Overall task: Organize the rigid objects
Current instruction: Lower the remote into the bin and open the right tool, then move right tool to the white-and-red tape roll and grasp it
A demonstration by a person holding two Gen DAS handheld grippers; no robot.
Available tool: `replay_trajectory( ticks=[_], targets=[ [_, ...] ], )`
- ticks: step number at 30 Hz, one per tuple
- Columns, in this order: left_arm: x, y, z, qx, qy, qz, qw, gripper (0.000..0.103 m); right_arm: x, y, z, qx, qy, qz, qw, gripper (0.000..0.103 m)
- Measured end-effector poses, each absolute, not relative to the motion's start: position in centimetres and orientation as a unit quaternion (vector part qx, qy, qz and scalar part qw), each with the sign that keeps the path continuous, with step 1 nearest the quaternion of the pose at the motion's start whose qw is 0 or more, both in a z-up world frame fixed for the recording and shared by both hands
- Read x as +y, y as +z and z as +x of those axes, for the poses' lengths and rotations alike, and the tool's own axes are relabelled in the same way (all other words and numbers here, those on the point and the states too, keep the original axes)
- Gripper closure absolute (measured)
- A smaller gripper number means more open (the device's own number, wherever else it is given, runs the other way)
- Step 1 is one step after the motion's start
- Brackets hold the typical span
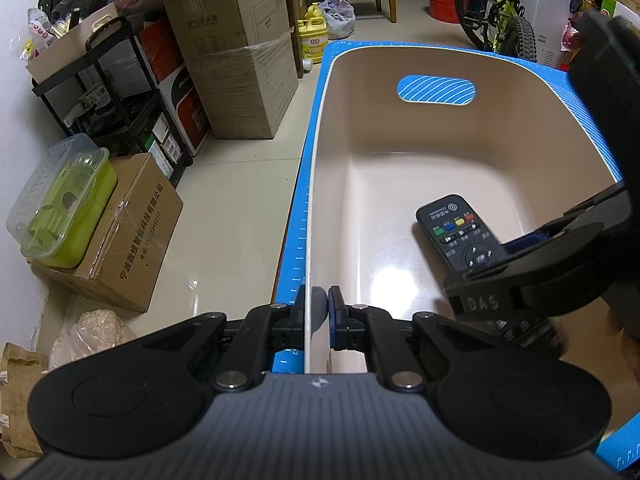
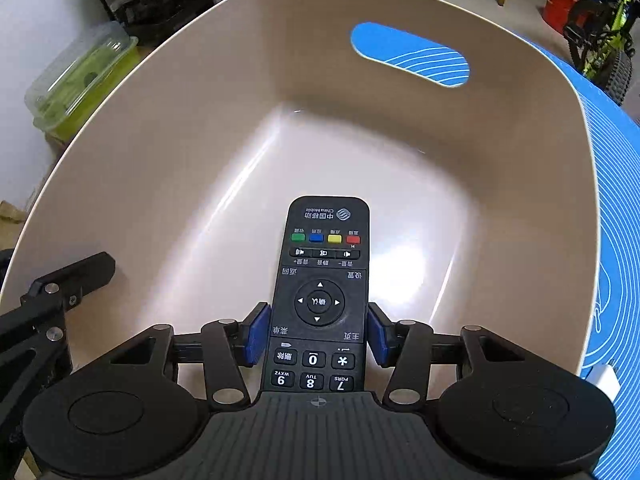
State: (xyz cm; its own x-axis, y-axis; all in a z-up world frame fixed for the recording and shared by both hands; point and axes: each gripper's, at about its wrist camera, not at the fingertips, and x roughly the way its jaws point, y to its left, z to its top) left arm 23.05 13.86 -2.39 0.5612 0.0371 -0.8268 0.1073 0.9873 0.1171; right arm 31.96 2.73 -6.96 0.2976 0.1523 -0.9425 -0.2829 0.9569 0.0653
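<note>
Remote: black plastic remote control (image 2: 320,292), long axis running from the right tool (image 2: 318,334) towards the beige plastic tub's (image 2: 160,152) handle slot, logo end foremost.
Right tool: pinching the remote's sides.
Left tool (image 1: 320,316): pressed together on the tub's rim, seen only in the left view.

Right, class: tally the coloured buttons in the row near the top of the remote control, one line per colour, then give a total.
On the remote control, held over the beige tub:
Green button: 1
Blue button: 1
Yellow button: 1
Red button: 1
Total: 4
</note>
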Motion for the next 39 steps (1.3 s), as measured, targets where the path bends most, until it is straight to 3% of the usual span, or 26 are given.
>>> replay_trajectory(
  ticks=[3,12,23,34,39],
  targets=[
    [13.8,-2.5,23.1,0.469,-0.019,0.077,0.879,0.092,2.0,-6.4,31.2,0.567,0.134,-0.048,0.811,0.04],
    [13.9,-2.4,23.0,0.469,-0.02,0.075,0.88,0.092,-0.4,-2.3,29.4,0.511,0.16,-0.001,0.845,0.037],
    [14.0,-2.4,23.1,0.469,-0.02,0.075,0.88,0.092,-9.9,4.6,25.3,0.409,0.116,0.041,0.904,0.024],
    [14.0,-2.4,23.1,0.469,-0.02,0.076,0.88,0.092,-16.9,-1.9,23.6,0.46,0.037,0.028,0.887,0.021],
    [14.0,-2.4,23.1,0.47,-0.02,0.078,0.879,0.092,-16.2,-4.9,24.0,0.475,0.037,0.029,0.879,0.028]
  ],
)
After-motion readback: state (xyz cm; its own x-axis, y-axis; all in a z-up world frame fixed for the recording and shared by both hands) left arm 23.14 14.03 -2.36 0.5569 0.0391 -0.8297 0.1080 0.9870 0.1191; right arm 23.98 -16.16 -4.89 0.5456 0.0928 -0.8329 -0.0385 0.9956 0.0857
